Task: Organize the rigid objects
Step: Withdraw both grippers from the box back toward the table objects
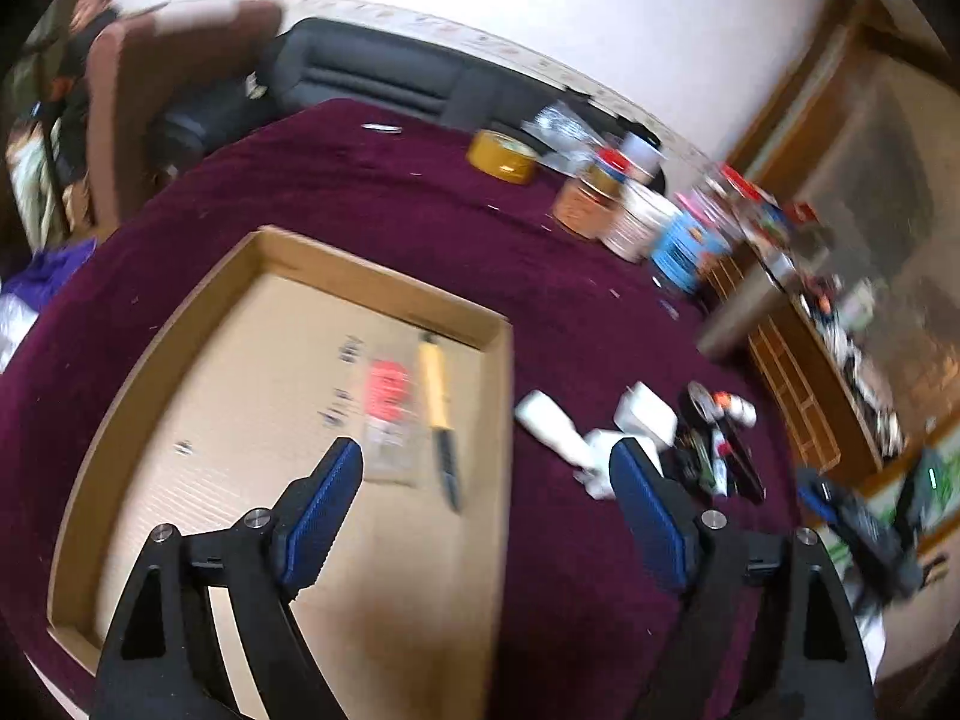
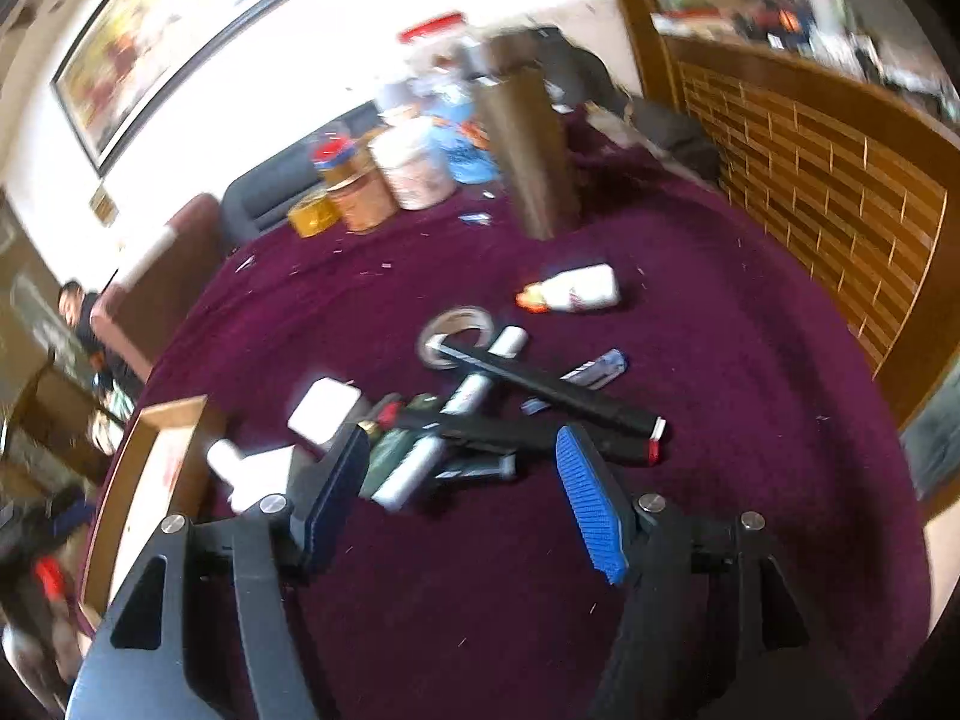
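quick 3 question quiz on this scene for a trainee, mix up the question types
1. True or false: the knife with the yellow handle lies inside the cardboard tray.
2. Multiple choice: what is between the fingers of the right tongs? A) a white bottle B) a tape roll C) nothing
3. Fill in: the white bottle with the orange cap lies on its ____ on the purple cloth.

Key
1. True. It lies near the tray's right wall.
2. C. Both the right tongs and the left tongs are open and hold nothing.
3. Side.
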Available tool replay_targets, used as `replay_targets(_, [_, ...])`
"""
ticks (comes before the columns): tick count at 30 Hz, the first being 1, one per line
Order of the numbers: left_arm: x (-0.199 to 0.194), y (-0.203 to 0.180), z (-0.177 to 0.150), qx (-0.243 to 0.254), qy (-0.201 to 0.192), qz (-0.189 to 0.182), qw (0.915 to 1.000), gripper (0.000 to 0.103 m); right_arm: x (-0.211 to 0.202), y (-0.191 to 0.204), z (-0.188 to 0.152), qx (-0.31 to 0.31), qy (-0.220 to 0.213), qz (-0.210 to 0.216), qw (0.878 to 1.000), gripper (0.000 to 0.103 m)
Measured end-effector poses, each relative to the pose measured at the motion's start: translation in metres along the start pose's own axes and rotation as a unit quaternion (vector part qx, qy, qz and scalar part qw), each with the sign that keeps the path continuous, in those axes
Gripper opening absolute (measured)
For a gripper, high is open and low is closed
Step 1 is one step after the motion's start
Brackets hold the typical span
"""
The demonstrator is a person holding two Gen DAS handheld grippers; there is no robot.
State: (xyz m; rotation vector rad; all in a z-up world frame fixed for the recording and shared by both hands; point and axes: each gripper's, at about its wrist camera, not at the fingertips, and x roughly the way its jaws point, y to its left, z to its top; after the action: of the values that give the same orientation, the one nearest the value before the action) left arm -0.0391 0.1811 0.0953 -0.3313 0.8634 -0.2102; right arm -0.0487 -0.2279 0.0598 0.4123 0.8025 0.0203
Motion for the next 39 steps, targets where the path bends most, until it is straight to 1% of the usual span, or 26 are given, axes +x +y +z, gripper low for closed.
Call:
replay_targets(2, [0.009,-0.022,-0.006,0.024,0.019,-0.001,0.9995,0.080,0.013,-0.010,0.003,0.009,-0.003,-0.006,1.000,0.064])
replay_targets(5, [0.024,-0.046,-0.017,0.051,0.038,0.011,0.9979,0.080,0.026,-0.029,0.001,0.026,-0.005,0.000,1.000,0.064])
replay_targets(7, [0.035,-0.056,-0.021,0.053,0.052,0.014,0.9971,0.080,0.030,-0.041,-0.004,0.043,-0.011,0.007,0.999,0.064])
replay_targets(8, [0.040,-0.061,-0.023,0.052,0.059,0.013,0.9968,0.080,0.029,-0.045,-0.008,0.043,-0.027,0.017,0.999,0.064])
replay_targets(9, [0.046,-0.067,-0.023,0.052,0.066,0.010,0.9965,0.080,0.029,-0.047,-0.010,0.043,-0.029,0.015,0.999,0.064])
replay_targets(10, [0.049,-0.072,-0.024,0.056,0.068,0.007,0.9961,0.080,0.028,-0.049,-0.011,0.049,-0.030,0.023,0.998,0.064])
replay_targets(12, [0.056,-0.090,-0.023,0.092,0.064,0.007,0.9937,0.080,0.029,-0.051,-0.012,0.051,-0.030,0.029,0.998,0.064])
replay_targets(13, [0.060,-0.101,-0.021,0.120,0.059,0.009,0.9910,0.080,0.029,-0.050,-0.011,0.050,-0.029,0.031,0.998,0.064])
replay_targets(15, [0.072,-0.121,-0.018,0.188,0.060,0.014,0.9802,0.080,0.029,-0.050,-0.011,0.047,-0.028,0.035,0.998,0.064])
replay_targets(16, [0.083,-0.133,-0.017,0.228,0.068,0.018,0.9712,0.080,0.029,-0.049,-0.011,0.045,-0.028,0.036,0.998,0.064])
replay_targets(18, [0.100,-0.144,-0.017,0.275,0.083,0.021,0.9576,0.080,0.030,-0.049,-0.011,0.044,-0.027,0.038,0.998,0.065])
replay_targets(20, [0.120,-0.153,-0.021,0.324,0.105,0.034,0.9398,0.080,0.029,-0.049,-0.011,0.046,-0.027,0.041,0.998,0.065])
replay_targets(22, [0.138,-0.155,-0.026,0.348,0.134,0.035,0.9271,0.080,0.026,-0.050,-0.010,0.047,-0.028,0.044,0.998,0.065])
replay_targets(24, [0.144,-0.160,-0.032,0.375,0.128,0.063,0.9162,0.080,0.026,-0.050,-0.011,0.048,-0.028,0.045,0.997,0.065])
replay_targets(25, [0.146,-0.162,-0.034,0.377,0.130,0.076,0.9137,0.077,0.026,-0.049,-0.011,0.047,-0.028,0.046,0.997,0.066])
replay_targets(26, [0.144,-0.165,-0.035,0.376,0.124,0.083,0.9145,0.066,0.026,-0.049,-0.011,0.047,-0.028,0.046,0.997,0.066])
replay_targets(27, [0.140,-0.166,-0.036,0.374,0.119,0.082,0.9159,0.061,0.026,-0.049,-0.011,0.046,-0.028,0.046,0.997,0.067])
replay_targets(29, [0.130,-0.164,-0.038,0.355,0.123,0.056,0.9252,0.057,0.026,-0.048,-0.012,0.045,-0.028,0.046,0.998,0.068])
replay_targets(31, [0.120,-0.162,-0.044,0.336,0.119,0.046,0.9330,0.052,0.026,-0.047,-0.012,0.043,-0.028,0.045,0.998,0.069])
replay_targets(33, [0.113,-0.164,-0.050,0.327,0.114,0.040,0.9373,0.047,0.026,-0.047,-0.012,0.043,-0.029,0.045,0.998,0.069])
replay_targets(35, [0.102,-0.164,-0.054,0.309,0.113,0.017,0.9442,0.025,0.026,-0.047,-0.012,0.043,-0.028,0.045,0.998,0.069])
replay_targets(37, [0.095,-0.163,-0.056,0.296,0.111,0.007,0.9488,0.023,0.026,-0.047,-0.012,0.044,-0.028,0.043,0.998,0.069])
replay_targets(39, [0.083,-0.162,-0.059,0.294,0.096,0.013,0.9510,0.023,0.024,-0.047,-0.012,0.046,-0.027,0.034,0.998,0.068])
